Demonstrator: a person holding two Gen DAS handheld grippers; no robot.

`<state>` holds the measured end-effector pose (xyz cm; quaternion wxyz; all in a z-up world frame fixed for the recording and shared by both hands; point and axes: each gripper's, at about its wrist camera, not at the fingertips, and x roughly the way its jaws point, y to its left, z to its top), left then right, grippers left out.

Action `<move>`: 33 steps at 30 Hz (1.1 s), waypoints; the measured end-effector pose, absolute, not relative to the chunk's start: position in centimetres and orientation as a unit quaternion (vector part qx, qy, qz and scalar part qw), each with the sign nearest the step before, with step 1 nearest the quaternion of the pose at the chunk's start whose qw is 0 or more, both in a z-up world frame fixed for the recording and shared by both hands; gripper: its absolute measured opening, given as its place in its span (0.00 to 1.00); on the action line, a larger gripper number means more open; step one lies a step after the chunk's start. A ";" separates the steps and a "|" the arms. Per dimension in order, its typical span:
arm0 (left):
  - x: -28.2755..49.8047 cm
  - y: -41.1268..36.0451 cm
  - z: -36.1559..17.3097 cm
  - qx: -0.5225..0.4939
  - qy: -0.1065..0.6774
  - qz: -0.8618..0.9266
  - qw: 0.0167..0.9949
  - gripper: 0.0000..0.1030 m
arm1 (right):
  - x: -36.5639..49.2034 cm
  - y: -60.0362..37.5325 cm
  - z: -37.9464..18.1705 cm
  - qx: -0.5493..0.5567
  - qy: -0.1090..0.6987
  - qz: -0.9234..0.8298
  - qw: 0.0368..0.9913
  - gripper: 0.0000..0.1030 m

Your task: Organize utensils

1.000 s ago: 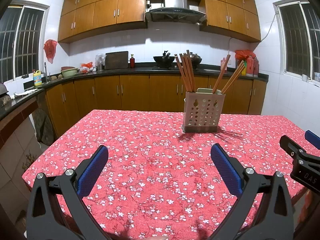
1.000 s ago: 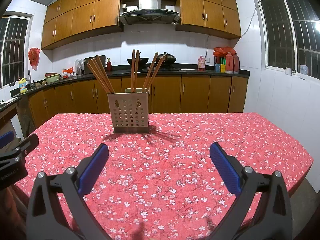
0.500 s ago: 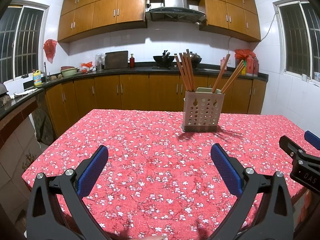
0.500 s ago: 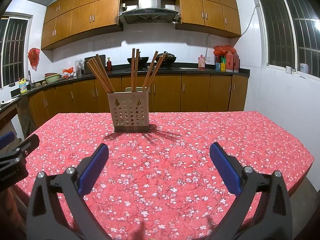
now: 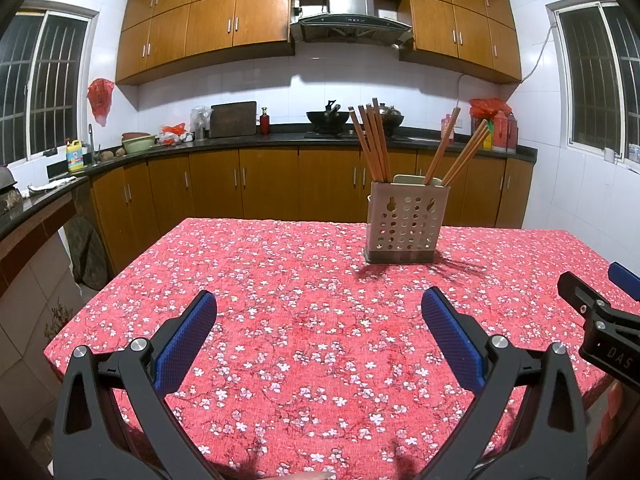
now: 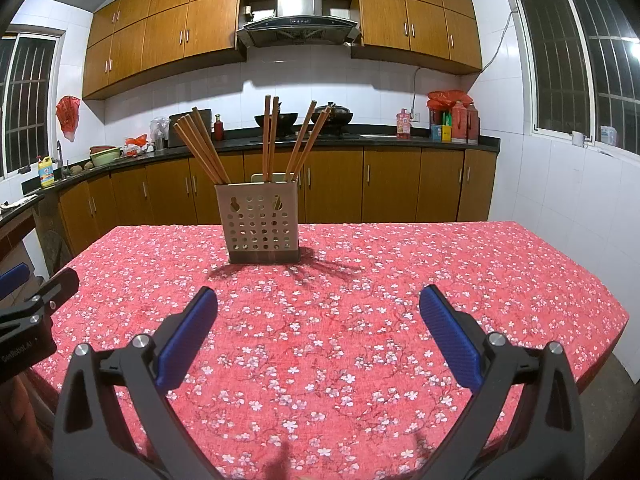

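A kitchen surrounds me: wooden cabinets (image 5: 256,12) along the far wall, a steel range hood (image 5: 351,20) above the stove, and a dark counter (image 5: 240,142) holding a wok (image 5: 327,117), bottles and bowls. In front of me stands a table covered by a red floral tablecloth (image 5: 304,320). On its far half sits a pale perforated utensil holder (image 6: 258,227), upright, with wooden chopsticks (image 6: 269,138) fanning out of its top in several leaning bunches. The cloth between me and the holder carries only the holder's shadow.

I hold my left gripper (image 5: 319,314) low over the near edge of the table, its blue-padded fingers (image 5: 186,340) spread wide with nothing between them. My right gripper (image 6: 318,308) is level beside it, fingers (image 6: 450,334) equally wide apart and holding nothing, pointing almost straight at the holder. Each gripper shows at the edge of the other's view.
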<state>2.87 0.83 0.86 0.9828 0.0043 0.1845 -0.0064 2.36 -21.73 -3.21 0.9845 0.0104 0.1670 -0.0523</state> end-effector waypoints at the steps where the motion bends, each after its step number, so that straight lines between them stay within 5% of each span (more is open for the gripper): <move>1: 2.9 0.8 0.9 0.004 0.184 -0.006 0.983 0.98 | 2.4 -21.8 -3.2 0.011 0.167 -0.052 0.984 0.96; 33: 2.9 0.8 0.5 0.004 0.188 -0.009 0.982 0.98 | 2.4 -21.8 -3.1 0.011 0.168 -0.052 0.984 0.96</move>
